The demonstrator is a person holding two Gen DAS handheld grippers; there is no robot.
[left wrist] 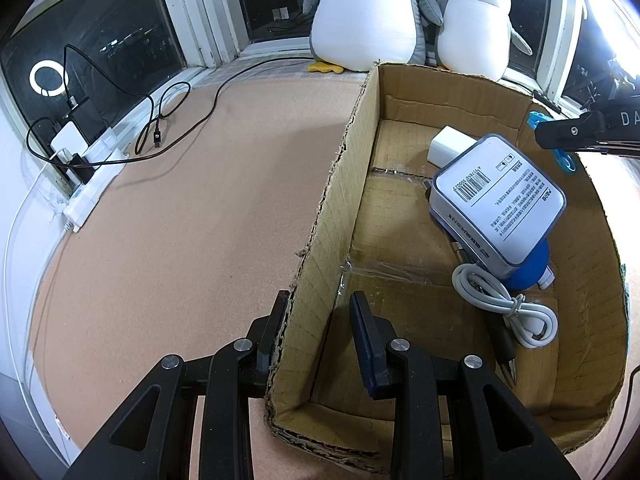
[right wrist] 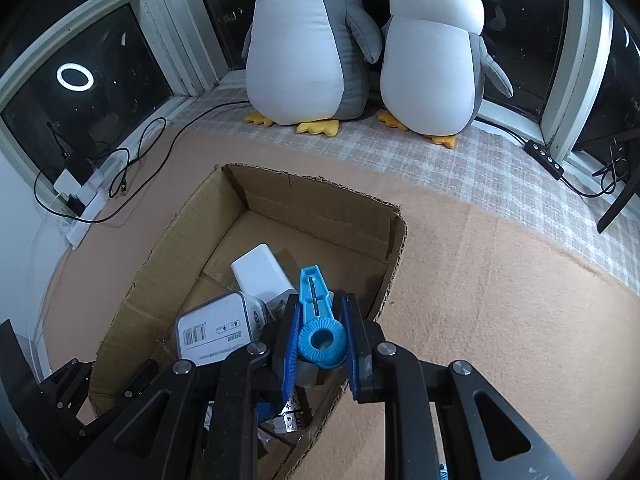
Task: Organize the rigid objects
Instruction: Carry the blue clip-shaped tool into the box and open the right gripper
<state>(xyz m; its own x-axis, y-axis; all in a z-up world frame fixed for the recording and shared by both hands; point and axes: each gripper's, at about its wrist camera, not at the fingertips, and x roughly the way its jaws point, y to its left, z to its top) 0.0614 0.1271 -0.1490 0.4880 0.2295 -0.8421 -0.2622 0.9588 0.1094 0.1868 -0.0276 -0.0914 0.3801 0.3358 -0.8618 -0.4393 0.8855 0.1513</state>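
An open cardboard box [left wrist: 344, 184] [right wrist: 320, 196] sits on the tan mat. Inside lie a white labelled case [left wrist: 500, 196] [right wrist: 216, 328], a white charger block [left wrist: 448, 146] [right wrist: 260, 272], a coiled white cable [left wrist: 508, 304] and a blue object [left wrist: 528, 264]. My left gripper [left wrist: 320, 320] straddles the box's left wall, one finger outside and one inside, with a gap on the inner side. My right gripper [right wrist: 320, 320] is shut on a blue plastic tool [right wrist: 320, 320] with a ring end, held above the box's right side; it also shows in the left wrist view [left wrist: 560, 148].
Two plush penguins [right wrist: 304, 40] [right wrist: 432, 60] stand on a checked cloth [right wrist: 500, 168] by the window. A white power strip [left wrist: 92, 188] with plugs and black cables [left wrist: 160, 128] lies along the left wall. Another black strip [right wrist: 544, 156] lies at the right sill.
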